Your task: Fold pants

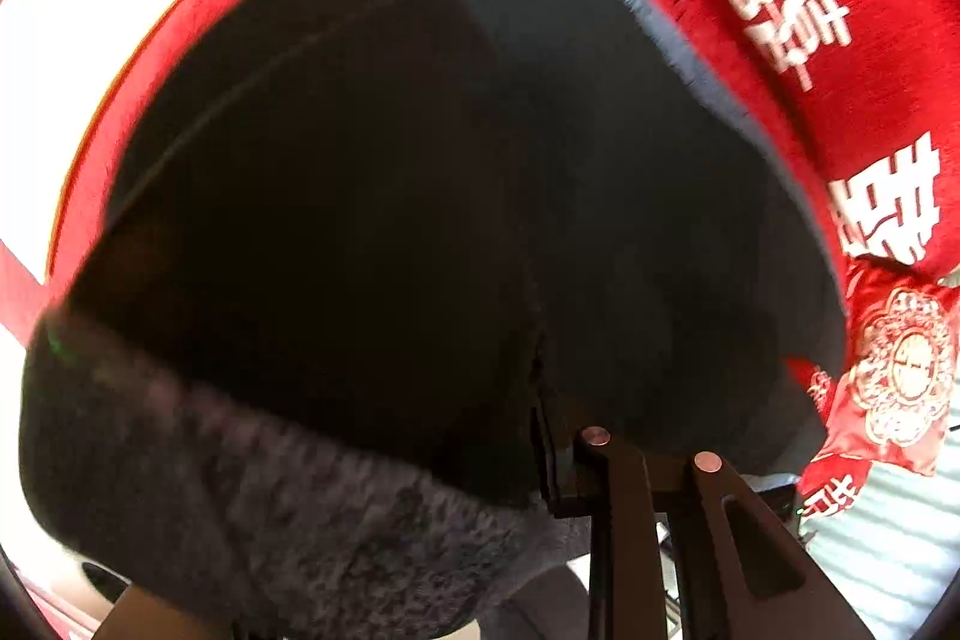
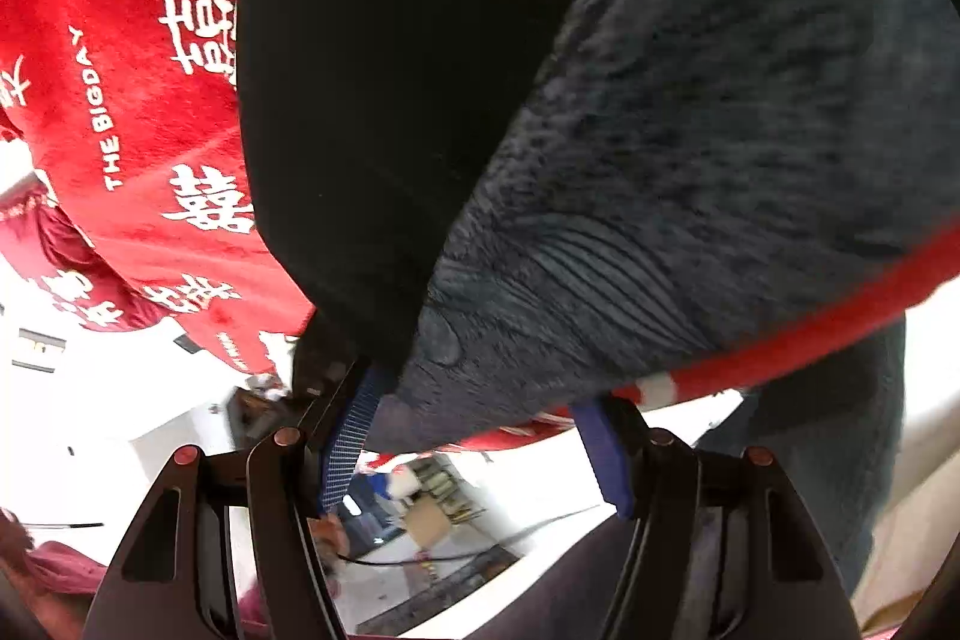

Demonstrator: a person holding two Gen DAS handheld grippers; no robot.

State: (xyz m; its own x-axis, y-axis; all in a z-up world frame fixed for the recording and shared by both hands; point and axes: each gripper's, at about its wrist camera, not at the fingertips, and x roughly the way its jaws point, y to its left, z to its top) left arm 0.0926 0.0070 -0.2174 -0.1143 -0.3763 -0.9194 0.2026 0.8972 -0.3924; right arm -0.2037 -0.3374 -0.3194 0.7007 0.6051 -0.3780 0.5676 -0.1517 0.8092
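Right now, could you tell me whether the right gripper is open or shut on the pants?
Open. The right gripper has its blue-padded fingers standing wide apart, and the dark pants hang between them without being pinched.

We see our right gripper (image 2: 480, 436) with its jaws standing apart, blue pads (image 2: 606, 454) on their inner faces. A corner of the dark fleece-lined pants (image 2: 630, 232) hangs down between the jaws, clear of the right pad. The black outer fabric rises above. Behind lies a red blanket (image 2: 120, 112) with white characters and "THE BIGDAY".
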